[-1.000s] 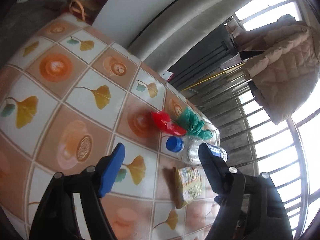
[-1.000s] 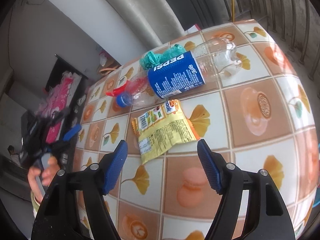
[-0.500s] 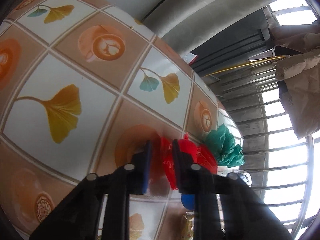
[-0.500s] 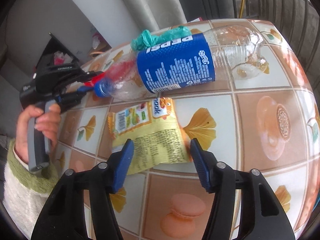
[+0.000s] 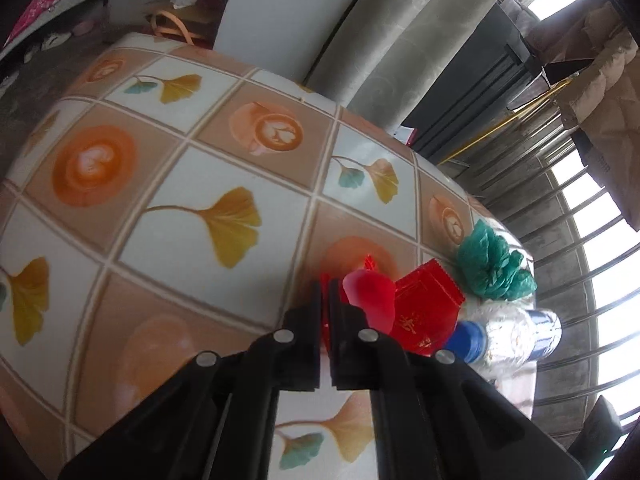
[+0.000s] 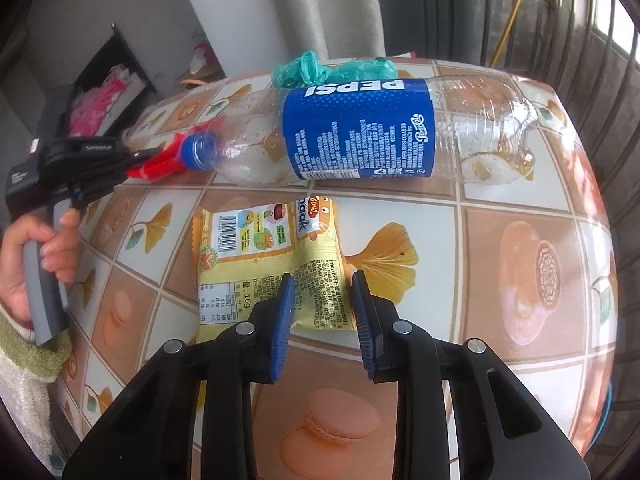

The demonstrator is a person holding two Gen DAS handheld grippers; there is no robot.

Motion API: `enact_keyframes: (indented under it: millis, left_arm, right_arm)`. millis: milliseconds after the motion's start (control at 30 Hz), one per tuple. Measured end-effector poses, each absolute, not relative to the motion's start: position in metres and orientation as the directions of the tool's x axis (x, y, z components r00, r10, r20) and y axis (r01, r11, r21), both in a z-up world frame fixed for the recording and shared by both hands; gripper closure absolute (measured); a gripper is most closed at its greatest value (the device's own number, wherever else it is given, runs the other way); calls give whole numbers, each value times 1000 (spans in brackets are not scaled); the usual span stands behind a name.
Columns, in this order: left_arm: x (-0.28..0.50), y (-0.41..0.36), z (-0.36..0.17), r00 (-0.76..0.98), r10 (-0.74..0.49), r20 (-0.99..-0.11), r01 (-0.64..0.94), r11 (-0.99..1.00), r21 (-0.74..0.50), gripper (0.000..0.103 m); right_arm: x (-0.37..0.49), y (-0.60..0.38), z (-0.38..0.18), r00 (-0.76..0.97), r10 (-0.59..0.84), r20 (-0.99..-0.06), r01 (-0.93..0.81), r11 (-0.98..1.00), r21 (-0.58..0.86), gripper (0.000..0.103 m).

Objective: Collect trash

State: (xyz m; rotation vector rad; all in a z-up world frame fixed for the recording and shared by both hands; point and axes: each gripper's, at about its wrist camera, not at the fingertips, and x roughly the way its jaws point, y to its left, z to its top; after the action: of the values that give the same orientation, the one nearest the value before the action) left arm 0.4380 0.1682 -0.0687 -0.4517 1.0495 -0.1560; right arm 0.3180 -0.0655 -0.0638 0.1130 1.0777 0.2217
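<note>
My left gripper [image 5: 325,284] is shut on a red wrapper [image 5: 420,312], which also shows in the right wrist view [image 6: 160,164] beside the bottle cap. My right gripper [image 6: 322,280] is partly closed, its blue pads on either side of the near edge of a yellow snack packet [image 6: 272,264] that lies flat on the table. An empty Pepsi bottle [image 6: 360,136] with a blue cap lies on its side behind the packet; it also shows in the left wrist view [image 5: 508,332]. A crumpled green plastic bag [image 5: 492,268] lies behind the bottle [image 6: 316,68].
The table has a tiled cloth [image 5: 192,216] with leaf and coffee prints. A grey curtain [image 5: 372,52] and window bars [image 5: 580,240] stand behind it. A coat [image 5: 600,92] hangs at the far right. Clutter [image 6: 100,96] lies on the floor at the left.
My left gripper moved in to the red wrapper and shut on it. My right gripper came down to the snack packet and its jaws narrowed around the near edge.
</note>
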Motion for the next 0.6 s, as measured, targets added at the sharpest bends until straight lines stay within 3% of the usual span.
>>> enact_keyframes:
  millis: [233,600]
  left_arm:
    - [358,179,-65,519,-279,-808,-97,920,-381,102]
    - [229,145,-66,541,-341,-768,-114,876,-469,101]
  right_arm:
    - [303,-61,-65,430,253,-867,-146,967,210,86]
    - [211,-95,-60,411,255,-875,-105,967,232,88]
